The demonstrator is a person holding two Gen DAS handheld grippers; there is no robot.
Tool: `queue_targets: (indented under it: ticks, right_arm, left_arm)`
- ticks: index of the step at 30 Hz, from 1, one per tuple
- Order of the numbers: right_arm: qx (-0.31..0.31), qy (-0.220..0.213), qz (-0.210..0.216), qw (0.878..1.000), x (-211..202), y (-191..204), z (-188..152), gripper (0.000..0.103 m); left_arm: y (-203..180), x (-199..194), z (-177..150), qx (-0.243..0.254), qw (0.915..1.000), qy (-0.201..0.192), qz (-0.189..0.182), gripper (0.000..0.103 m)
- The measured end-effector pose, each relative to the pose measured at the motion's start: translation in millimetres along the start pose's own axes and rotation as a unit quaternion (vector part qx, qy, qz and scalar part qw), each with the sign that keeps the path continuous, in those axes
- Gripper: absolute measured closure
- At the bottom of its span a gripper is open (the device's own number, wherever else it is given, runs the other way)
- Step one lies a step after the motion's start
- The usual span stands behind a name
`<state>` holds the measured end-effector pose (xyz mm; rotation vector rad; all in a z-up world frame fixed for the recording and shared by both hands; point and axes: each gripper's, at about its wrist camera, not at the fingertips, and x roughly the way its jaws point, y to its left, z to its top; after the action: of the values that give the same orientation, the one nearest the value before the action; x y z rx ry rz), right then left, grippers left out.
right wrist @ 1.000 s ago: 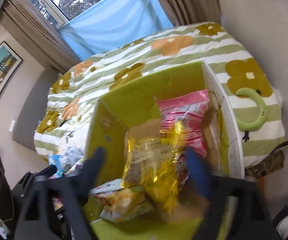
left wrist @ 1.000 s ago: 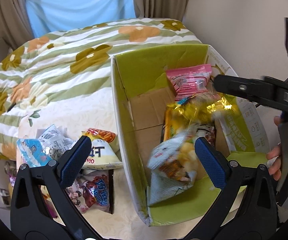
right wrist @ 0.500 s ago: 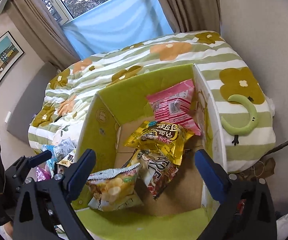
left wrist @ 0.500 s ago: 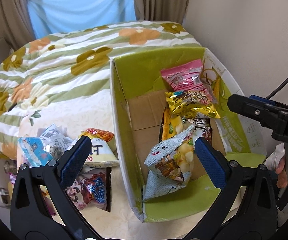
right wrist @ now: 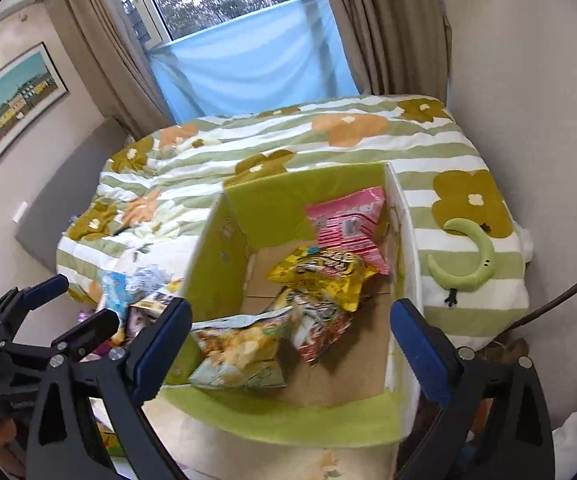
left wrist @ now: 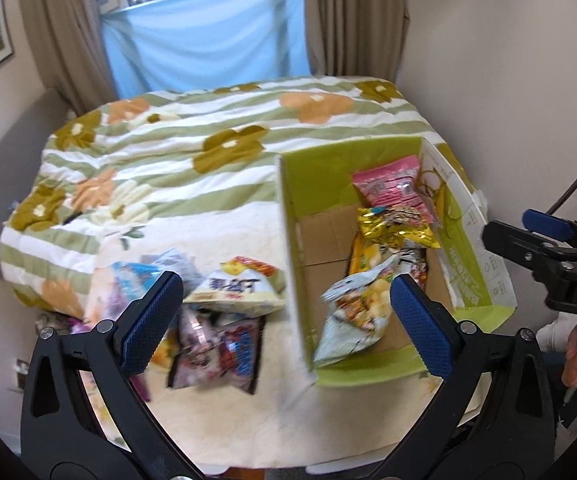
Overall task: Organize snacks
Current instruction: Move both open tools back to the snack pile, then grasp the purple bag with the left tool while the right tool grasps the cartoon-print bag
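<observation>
A green-lined cardboard box [left wrist: 320,176] [right wrist: 272,196] stands on the bed. Inside lie a pink bag [left wrist: 392,188] [right wrist: 348,220], a gold bag [left wrist: 396,226] [right wrist: 320,272], a red-and-white bag [right wrist: 320,328] and a pale blue chip bag [left wrist: 352,312] [right wrist: 240,348]. Loose snack bags [left wrist: 224,312] [right wrist: 140,296] lie piled left of the box. My left gripper [left wrist: 284,316] is open and empty, above the box's left wall. My right gripper [right wrist: 292,344] is open and empty, above the box's near end; it also shows at the right edge of the left wrist view [left wrist: 548,248].
A green-and-white striped flowered quilt [left wrist: 192,152] covers the bed. A green crescent plush [right wrist: 468,260] lies right of the box. The wall is close on the right; a window with a blue cloth [right wrist: 248,56] is behind the bed.
The gold bag left my right gripper and now lies in the box. Both grippers have pulled back and up; the left one has shifted left.
</observation>
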<state>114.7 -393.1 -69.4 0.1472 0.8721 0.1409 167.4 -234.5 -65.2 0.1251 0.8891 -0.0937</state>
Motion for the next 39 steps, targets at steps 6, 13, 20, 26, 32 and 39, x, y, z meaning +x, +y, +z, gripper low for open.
queue_targets:
  ticks: [6, 13, 20, 26, 32, 39]
  right_arm:
    - [-0.027, -0.024, -0.005, 0.999, -17, 27, -16, 0.004]
    - [-0.037, -0.047, -0.008, 0.998, -22, 76, -42, 0.004]
    - [-0.03, -0.034, 0.002, 0.999, 7, 142, -68, 0.004]
    - [0.0, -0.007, 0.003, 1.0, 52, 194, -97, 0.004]
    - [0.053, 0.018, -0.022, 0.998, 107, 222, -119, 0.004]
    - [0.094, 0.034, -0.064, 0.993, 148, 235, -123, 0.004]
  left_arm:
    - [43, -25, -27, -0.037, 0.9991, -0.015, 0.012, 0.001]
    - [120, -40, -71, -0.075, 0.9964, -0.022, 0.033, 0.001]
    - [209, -37, -109, -0.099, 0.9945, -0.001, 0.033, 0.001]
    - [263, -7, -135, -0.087, 0.9958, 0.026, 0.017, 0.001]
    - [294, 45, -156, -0.069, 0.9956, 0.06, -0.021, 0.001]
    - [305, 96, -169, -0.064, 0.9928, 0.09, -0.046, 0.001]
